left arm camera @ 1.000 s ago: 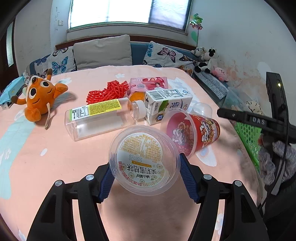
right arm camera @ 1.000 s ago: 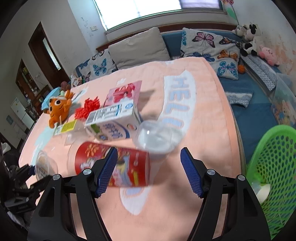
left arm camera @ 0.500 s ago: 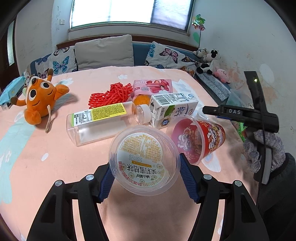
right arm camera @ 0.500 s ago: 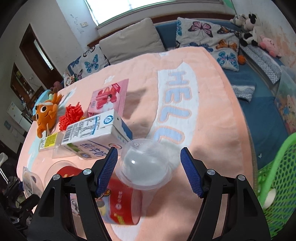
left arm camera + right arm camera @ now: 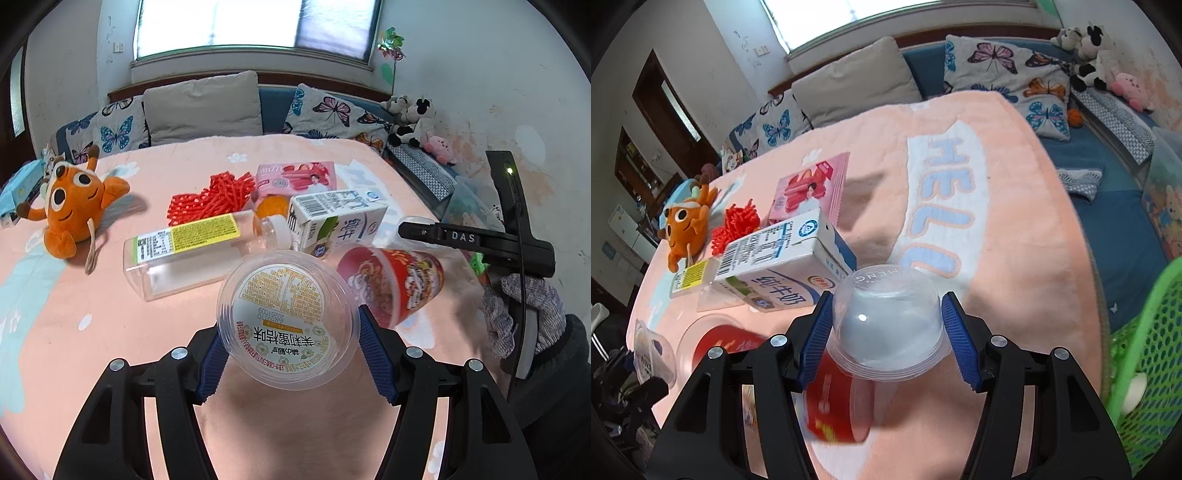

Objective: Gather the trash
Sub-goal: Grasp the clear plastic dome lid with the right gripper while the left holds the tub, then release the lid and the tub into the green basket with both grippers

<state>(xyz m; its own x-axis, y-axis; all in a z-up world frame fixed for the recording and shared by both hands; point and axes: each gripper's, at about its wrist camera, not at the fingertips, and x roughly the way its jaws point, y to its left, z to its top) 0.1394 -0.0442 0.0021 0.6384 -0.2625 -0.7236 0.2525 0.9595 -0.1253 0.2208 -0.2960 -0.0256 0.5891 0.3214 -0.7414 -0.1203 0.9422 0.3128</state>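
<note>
Jaws on the left gripper (image 5: pixel 288 349) are clamped on a clear plastic cup (image 5: pixel 286 321), lifted off the bed, its printed lid facing the camera. Jaws on the right gripper (image 5: pixel 886 334) are closing around an upside-down clear dome cup (image 5: pixel 886 321) that sits on the pink blanket (image 5: pixel 1015 206) just beside the milk carton (image 5: pixel 775 273); the cup is between the pads and they look right at its sides, but I can't say they're pressing yet.

My take on doing this bit well: close slowly, since thin plastic like that buckles and pops out if squeezed hard. Grip low near the stacked rim, where it's stiffer, then lift straight up so it doesn't knock the red noodle cup (image 5: pixel 831 398) lying at the jaws. The green basket (image 5: pixel 1145 362) is off to the right, presumably where it all goes.

Readable stuff: "MENG" embossed on the dome cup's base, "HEL" in big letters on the blanket, "DAS" on the right gripper's body in the left view, a date code "20261009" on the lid, and Chinese print on the carton.
</note>
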